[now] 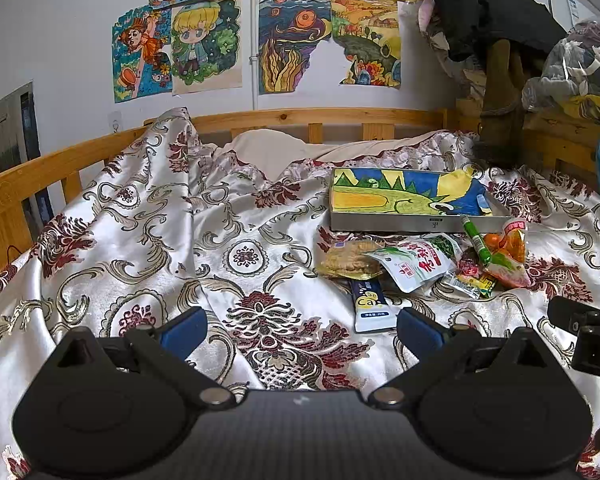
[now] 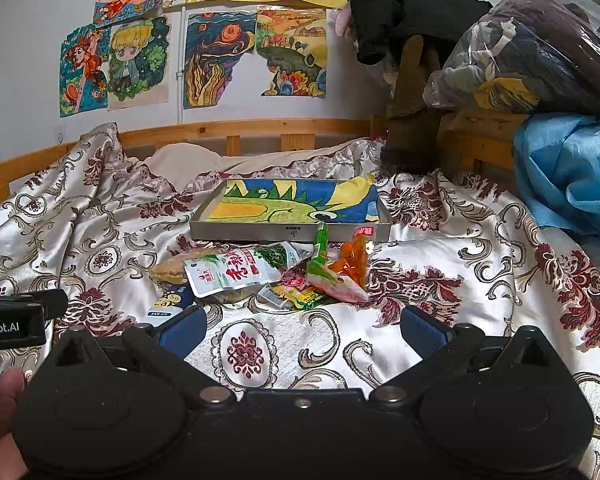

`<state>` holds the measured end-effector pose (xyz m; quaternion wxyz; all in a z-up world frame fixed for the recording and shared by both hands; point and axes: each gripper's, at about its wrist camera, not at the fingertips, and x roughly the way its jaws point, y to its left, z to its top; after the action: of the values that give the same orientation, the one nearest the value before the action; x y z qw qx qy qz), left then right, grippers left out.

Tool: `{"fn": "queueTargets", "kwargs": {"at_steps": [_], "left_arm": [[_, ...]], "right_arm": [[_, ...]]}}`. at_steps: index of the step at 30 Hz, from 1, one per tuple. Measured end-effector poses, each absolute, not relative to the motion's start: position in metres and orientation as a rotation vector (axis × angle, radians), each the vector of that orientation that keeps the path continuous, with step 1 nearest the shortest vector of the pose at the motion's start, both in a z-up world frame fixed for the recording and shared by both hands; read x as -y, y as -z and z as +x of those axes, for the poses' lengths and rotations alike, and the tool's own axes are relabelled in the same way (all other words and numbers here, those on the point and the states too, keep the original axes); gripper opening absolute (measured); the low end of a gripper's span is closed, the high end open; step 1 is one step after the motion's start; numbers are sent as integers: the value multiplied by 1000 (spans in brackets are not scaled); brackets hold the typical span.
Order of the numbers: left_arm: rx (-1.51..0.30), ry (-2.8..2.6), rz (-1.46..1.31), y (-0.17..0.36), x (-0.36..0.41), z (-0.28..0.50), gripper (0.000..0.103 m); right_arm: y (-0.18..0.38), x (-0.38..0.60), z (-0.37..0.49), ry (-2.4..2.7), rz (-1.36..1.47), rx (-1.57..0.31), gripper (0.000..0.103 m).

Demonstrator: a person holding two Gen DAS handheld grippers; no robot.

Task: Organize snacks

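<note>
Gaping wide and empty, left gripper [image 1: 302, 330] and right gripper [image 2: 302, 330] sit short of the snack pile [image 2: 260, 274].

Both wrist views low over bed, facing headboard, sharing tray [image 1: 416, 226].

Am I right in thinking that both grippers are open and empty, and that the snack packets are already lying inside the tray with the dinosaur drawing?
Not quite. Both the left gripper and the right gripper are open and empty, but the snack packets lie on the bedspread in front of the tray, not inside it. The right wrist view shows this most clearly.
</note>
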<state>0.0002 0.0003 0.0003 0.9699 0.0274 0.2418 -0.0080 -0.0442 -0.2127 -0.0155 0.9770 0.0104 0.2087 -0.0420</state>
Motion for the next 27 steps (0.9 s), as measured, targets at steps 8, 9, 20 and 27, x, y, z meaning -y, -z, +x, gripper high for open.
{"fn": "queueTargets", "kwargs": {"at_steps": [8,9,20,27], "left_arm": [[-500,-2,57,0,-10,0,103],[-506,-7,59,1,-11,0,103],[-563,-38,48,12,-7,20,103],[-610,-13,57,19,-2,47,103]], "right_arm": [[16,209,-42,102,26,-419,102],[16,213,-41,113,28,-420,102],[0,218,-37,70,42,-371,102],[-8,217,-12,-109,-53,-324,102]]}}
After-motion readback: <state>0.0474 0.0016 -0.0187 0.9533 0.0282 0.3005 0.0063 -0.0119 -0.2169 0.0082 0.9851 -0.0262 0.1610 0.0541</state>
